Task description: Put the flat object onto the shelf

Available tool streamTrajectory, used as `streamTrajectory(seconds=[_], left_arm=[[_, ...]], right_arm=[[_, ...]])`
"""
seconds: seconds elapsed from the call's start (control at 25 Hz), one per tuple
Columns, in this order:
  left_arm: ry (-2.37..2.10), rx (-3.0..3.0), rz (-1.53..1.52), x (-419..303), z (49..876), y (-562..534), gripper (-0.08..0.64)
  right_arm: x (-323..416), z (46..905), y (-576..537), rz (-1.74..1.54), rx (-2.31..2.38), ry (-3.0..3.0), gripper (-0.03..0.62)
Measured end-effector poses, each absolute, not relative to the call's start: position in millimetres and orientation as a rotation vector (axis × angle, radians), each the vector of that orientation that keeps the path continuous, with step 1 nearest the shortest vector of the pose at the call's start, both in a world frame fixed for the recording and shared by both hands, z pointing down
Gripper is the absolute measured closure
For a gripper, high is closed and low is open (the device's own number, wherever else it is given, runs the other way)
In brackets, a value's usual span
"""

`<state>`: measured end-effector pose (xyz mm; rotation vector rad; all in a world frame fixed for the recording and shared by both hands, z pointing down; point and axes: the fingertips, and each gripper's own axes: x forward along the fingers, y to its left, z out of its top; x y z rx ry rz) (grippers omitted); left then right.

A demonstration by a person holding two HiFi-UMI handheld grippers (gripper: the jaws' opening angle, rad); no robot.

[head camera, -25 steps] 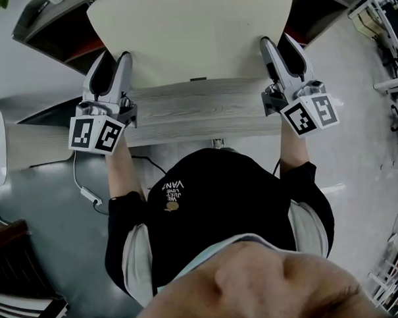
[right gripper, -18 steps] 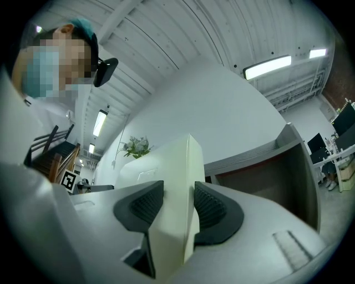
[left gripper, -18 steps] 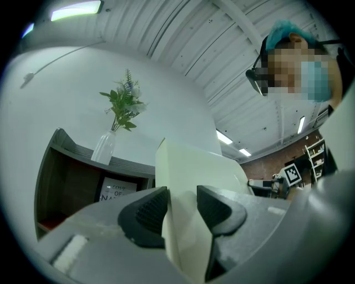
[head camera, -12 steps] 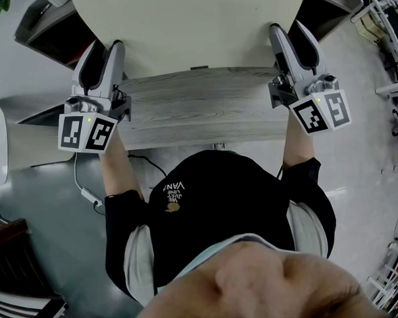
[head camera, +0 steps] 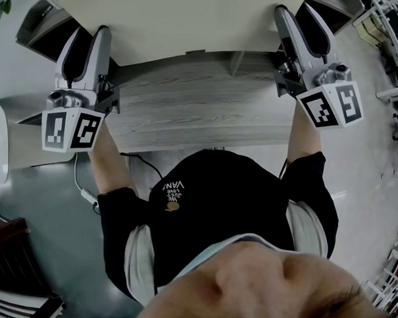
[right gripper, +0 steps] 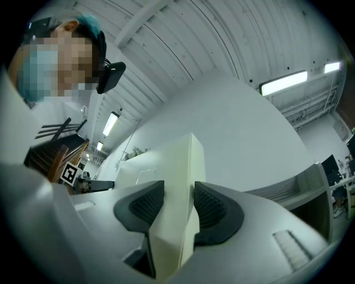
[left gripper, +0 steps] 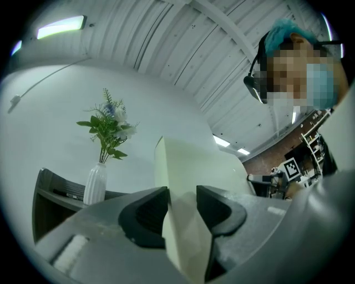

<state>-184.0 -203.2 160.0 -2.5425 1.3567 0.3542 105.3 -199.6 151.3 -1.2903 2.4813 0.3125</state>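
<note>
Together, left gripper [head camera: 88, 42] and right gripper [head camera: 301, 24] clamp the cream board [head camera: 186, 20].

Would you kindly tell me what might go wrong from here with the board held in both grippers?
The left gripper and right gripper each pinch only one edge of the wide flat board; if either slips, it may tilt or drop onto the table. A white vase stands on the shelf ahead of the left gripper and might be knocked.

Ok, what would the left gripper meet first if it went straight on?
The left gripper, shut on the flat board, points past it at the pale wall, probably; shelf and white vase sit left of that line. Depth unclear.
</note>
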Motion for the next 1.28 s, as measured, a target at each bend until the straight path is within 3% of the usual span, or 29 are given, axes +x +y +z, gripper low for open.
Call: streamTrajectory(seconds=[1.28], left_arm=[[1.323,-2.404,0.348,-190,57,-253,0.394]], right_arm=[[101,47,-248,0.566,-1.236,2.468,0.434]])
